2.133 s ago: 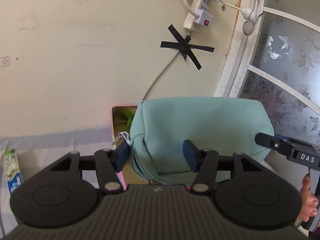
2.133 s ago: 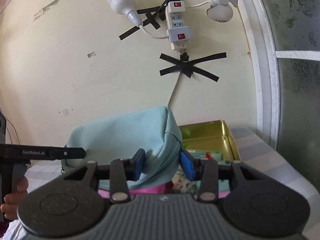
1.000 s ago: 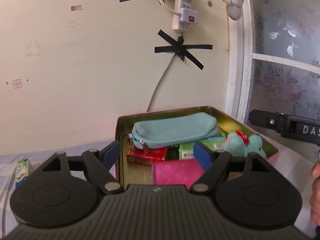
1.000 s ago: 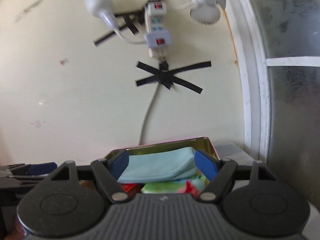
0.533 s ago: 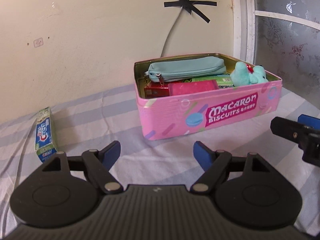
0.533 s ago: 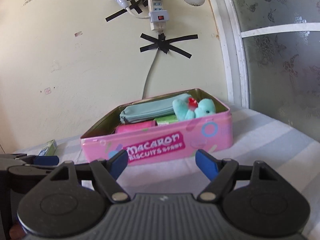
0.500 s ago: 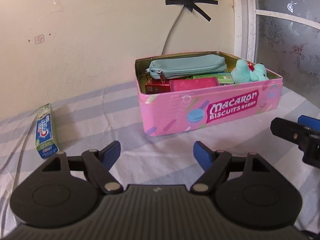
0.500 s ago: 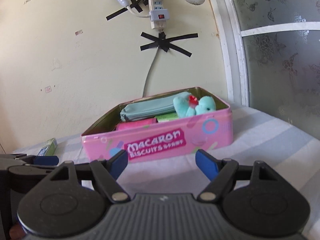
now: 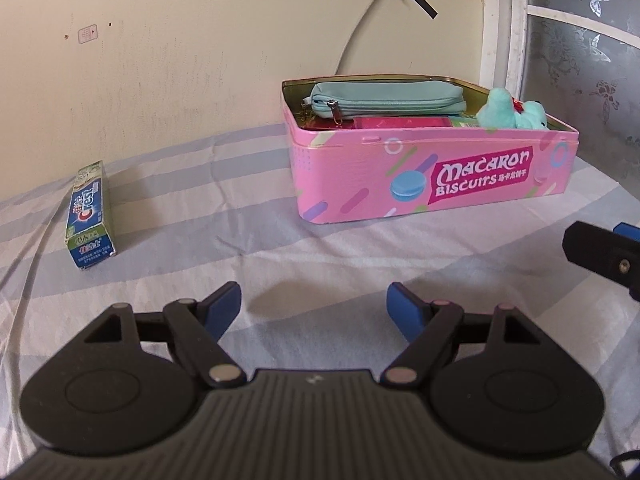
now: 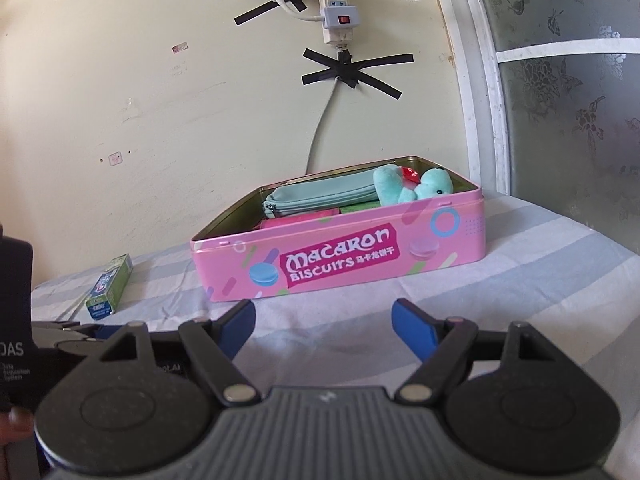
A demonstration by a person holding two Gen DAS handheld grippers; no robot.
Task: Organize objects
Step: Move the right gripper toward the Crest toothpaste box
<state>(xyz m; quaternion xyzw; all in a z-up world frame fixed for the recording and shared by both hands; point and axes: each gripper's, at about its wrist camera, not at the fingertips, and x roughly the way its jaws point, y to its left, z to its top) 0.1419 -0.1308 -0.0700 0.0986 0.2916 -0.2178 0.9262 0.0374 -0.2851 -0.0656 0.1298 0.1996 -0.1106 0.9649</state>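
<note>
Red box (image 9: 320,123) mostly hidden under teal pouch (image 9: 386,100)

One pink biscuit tin (image 9: 432,168), one teal pouch (image 9: 388,100), one plush toy (image 9: 508,110) and one toothpaste box (image 9: 90,220) are seen.

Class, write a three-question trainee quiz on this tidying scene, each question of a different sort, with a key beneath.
1. True or false: the toothpaste box lies inside the pink tin.
2. Which item lies along the tin's back wall? A) the teal pouch B) the plush toy C) a red mug
3. Fill in: the left gripper and the right gripper both stand ____, with nothing between their fingers.

Key: 1 false, it lies on the striped cloth apart from the tin; 2 A; 3 open.
</note>
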